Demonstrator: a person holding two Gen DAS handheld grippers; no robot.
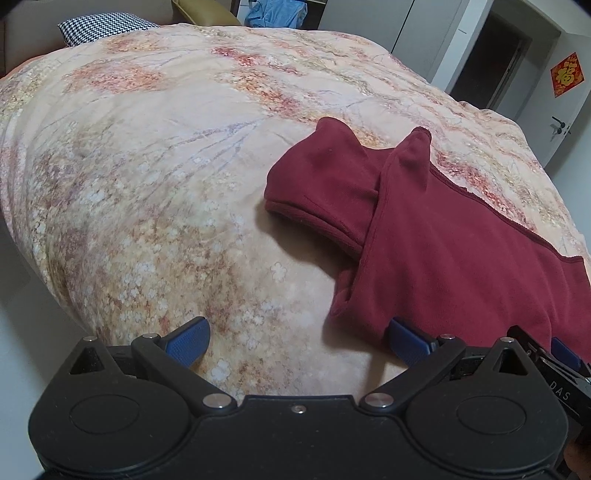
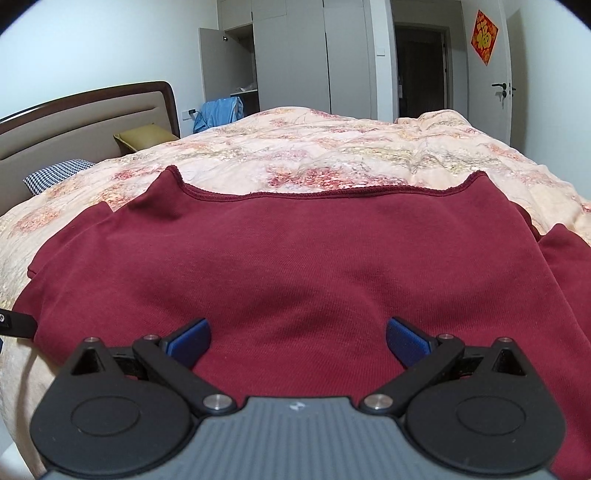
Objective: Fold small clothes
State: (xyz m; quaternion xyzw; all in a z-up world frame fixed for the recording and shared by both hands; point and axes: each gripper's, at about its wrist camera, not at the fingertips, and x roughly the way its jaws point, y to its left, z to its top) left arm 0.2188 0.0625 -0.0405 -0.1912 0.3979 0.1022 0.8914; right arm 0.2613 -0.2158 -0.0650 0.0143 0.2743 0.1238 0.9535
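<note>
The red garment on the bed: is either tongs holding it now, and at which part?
Nothing is held. Left tongs and right tongs are both open, empty, above the dark red garment, which lies on the floral bedcover.

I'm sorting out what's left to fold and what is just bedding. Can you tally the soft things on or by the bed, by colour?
Dark red: 1, the garment spread on the quilt
Floral peach: 1, the quilt
Black-and-white check: 1, a pillow
Olive yellow: 1, a cushion
Blue: 1, clothing beyond the bed
Total: 5
</note>
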